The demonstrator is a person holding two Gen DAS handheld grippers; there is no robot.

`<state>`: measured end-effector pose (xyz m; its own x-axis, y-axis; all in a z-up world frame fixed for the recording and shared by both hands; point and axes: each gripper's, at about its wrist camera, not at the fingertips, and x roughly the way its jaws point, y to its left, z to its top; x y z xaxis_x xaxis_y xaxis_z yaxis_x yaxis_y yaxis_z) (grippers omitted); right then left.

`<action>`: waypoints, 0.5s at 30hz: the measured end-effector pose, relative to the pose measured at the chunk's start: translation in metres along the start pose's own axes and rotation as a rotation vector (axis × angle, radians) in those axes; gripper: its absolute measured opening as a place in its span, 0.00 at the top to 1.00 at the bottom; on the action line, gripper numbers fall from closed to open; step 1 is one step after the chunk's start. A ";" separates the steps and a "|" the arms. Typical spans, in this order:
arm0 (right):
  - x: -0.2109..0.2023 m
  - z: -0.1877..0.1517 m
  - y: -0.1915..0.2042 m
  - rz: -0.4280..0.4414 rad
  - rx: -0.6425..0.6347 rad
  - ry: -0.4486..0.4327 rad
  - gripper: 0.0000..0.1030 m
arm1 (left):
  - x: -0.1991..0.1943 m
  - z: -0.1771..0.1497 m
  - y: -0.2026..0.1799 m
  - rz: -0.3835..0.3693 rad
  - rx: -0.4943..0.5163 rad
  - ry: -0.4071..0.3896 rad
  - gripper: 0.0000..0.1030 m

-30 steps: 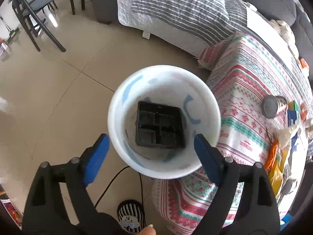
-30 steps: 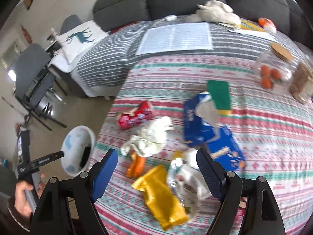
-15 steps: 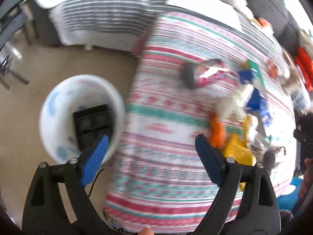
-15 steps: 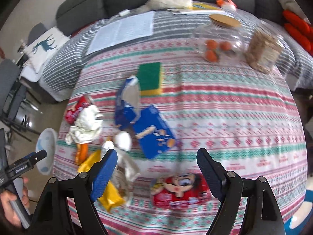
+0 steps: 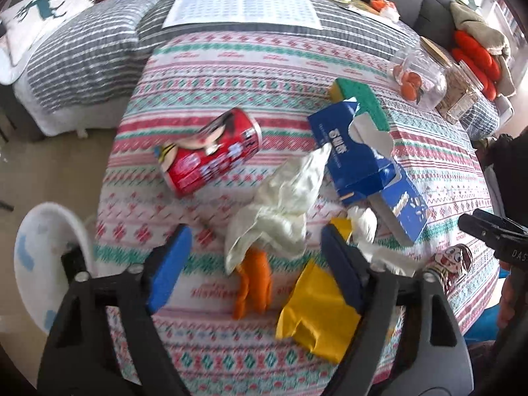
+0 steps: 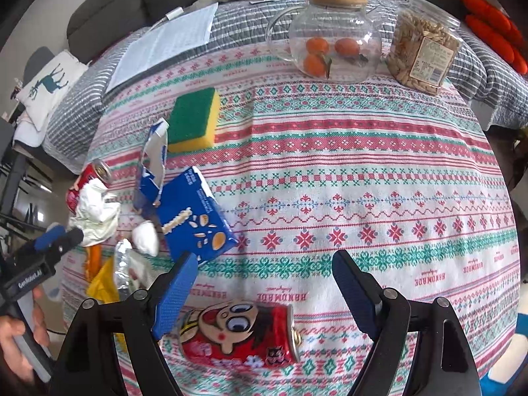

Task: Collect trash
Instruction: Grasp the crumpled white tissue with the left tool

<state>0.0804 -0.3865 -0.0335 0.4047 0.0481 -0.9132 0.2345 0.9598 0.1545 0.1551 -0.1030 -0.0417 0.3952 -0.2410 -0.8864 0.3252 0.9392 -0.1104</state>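
My left gripper is open and empty above crumpled white paper and an orange wrapper, with a yellow wrapper by its right finger. A red can lies on its side further in. The white bin stands on the floor at the left with a black tray inside. My right gripper is open and empty over a second red cartoon can lying at the table's near edge. Torn blue boxes lie to its left.
The table has a patterned cloth. A green-yellow sponge, a glass jar with oranges and a jar of nuts stand further back. A sofa with a striped blanket lies behind.
My left gripper swung from above the bin to over the table's trash pile. My right gripper moved right and down, and the second red can now lies between its fingers.
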 end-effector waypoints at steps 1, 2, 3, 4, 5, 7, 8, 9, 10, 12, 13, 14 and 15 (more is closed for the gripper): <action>0.004 0.000 0.000 0.001 -0.001 0.004 0.18 | 0.001 0.001 0.000 -0.005 0.005 -0.008 0.35; 0.008 0.002 -0.001 0.005 -0.002 0.010 0.18 | 0.006 0.003 -0.002 -0.014 0.013 -0.015 0.42; 0.011 0.002 -0.002 0.008 -0.001 0.016 0.18 | 0.008 0.005 -0.003 -0.019 0.019 -0.017 0.46; 0.016 0.003 -0.001 0.009 0.000 0.023 0.18 | 0.012 0.006 -0.004 -0.024 0.027 -0.018 0.48; 0.020 0.004 -0.001 0.009 -0.002 0.030 0.18 | 0.014 0.007 -0.006 -0.026 0.030 -0.019 0.51; 0.026 0.007 0.000 0.012 -0.006 0.037 0.18 | 0.020 0.009 -0.009 -0.025 0.040 -0.017 0.57; 0.028 0.009 0.000 0.015 -0.006 0.039 0.18 | 0.022 0.009 -0.010 -0.023 0.042 -0.015 0.60; 0.030 0.010 0.001 0.019 -0.007 0.040 0.18 | 0.023 0.010 -0.011 -0.028 0.041 -0.024 0.61; 0.032 0.011 0.003 0.026 -0.010 0.042 0.18 | 0.023 0.010 -0.011 -0.024 0.040 -0.030 0.62; 0.035 0.013 0.007 0.035 -0.016 0.048 0.18 | 0.021 0.012 -0.013 -0.026 0.032 -0.045 0.68; 0.038 0.014 0.010 0.041 -0.020 0.053 0.18 | 0.019 0.014 -0.014 -0.032 0.027 -0.052 0.69; 0.040 0.015 0.013 0.046 -0.026 0.057 0.18 | 0.017 0.015 -0.014 -0.035 0.026 -0.058 0.70; 0.041 0.015 0.016 0.049 -0.034 0.061 0.18 | 0.016 0.016 -0.015 -0.040 0.024 -0.063 0.71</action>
<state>0.1143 -0.3734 -0.0633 0.3603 0.1110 -0.9262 0.1848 0.9647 0.1875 0.1699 -0.1247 -0.0473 0.4348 -0.2935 -0.8514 0.3619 0.9226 -0.1332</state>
